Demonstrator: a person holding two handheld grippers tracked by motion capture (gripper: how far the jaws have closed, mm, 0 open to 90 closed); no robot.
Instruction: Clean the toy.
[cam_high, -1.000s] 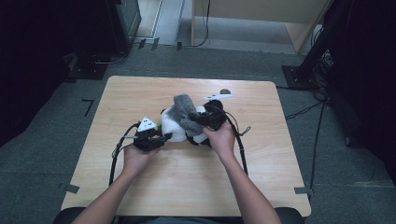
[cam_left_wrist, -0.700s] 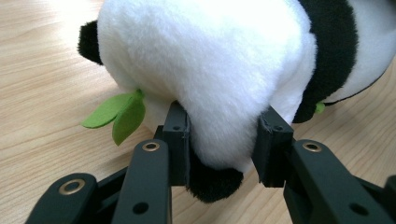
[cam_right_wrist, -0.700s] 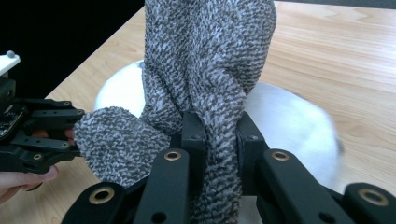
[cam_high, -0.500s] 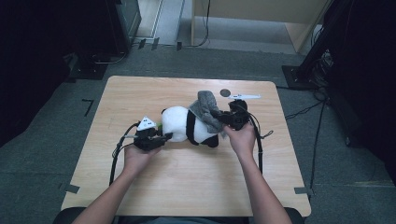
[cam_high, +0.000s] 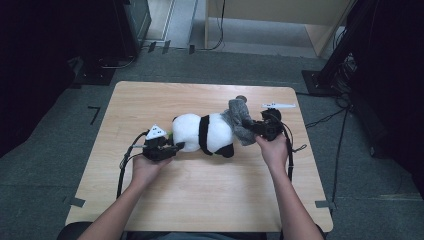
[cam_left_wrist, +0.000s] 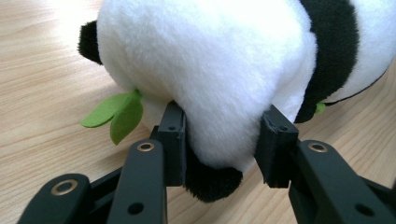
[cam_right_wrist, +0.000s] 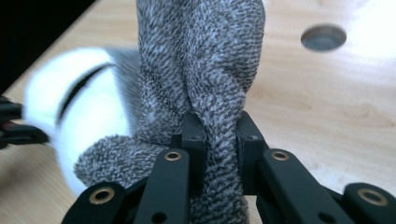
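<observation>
A black-and-white panda plush (cam_high: 205, 132) lies on its side in the middle of the wooden table (cam_high: 150, 100). My left gripper (cam_high: 175, 147) holds its left end. In the left gripper view the jaws of that gripper (cam_left_wrist: 222, 140) pinch the panda's white fur (cam_left_wrist: 210, 56); they have just been opening a little, with the fur still pressed between them. A green felt leaf (cam_left_wrist: 114, 112) sticks out beside them. My right gripper (cam_high: 256, 129) is shut on a grey knitted cloth (cam_high: 237, 117) at the panda's right end. In the right gripper view the cloth (cam_right_wrist: 201, 60) rises bunched from between the jaws of the right gripper (cam_right_wrist: 219, 135).
A round hole (cam_high: 241, 98) is in the tabletop just behind the cloth. A small white object (cam_high: 278, 105) lies near the table's far right corner. Cables trail from both grippers over the table. Dark stands and cables sit on the grey floor around it.
My right gripper has moved right with the grey cloth, drawing it from over the panda's middle to its right end. The panda now lies stretched out. The left hand has stayed put.
</observation>
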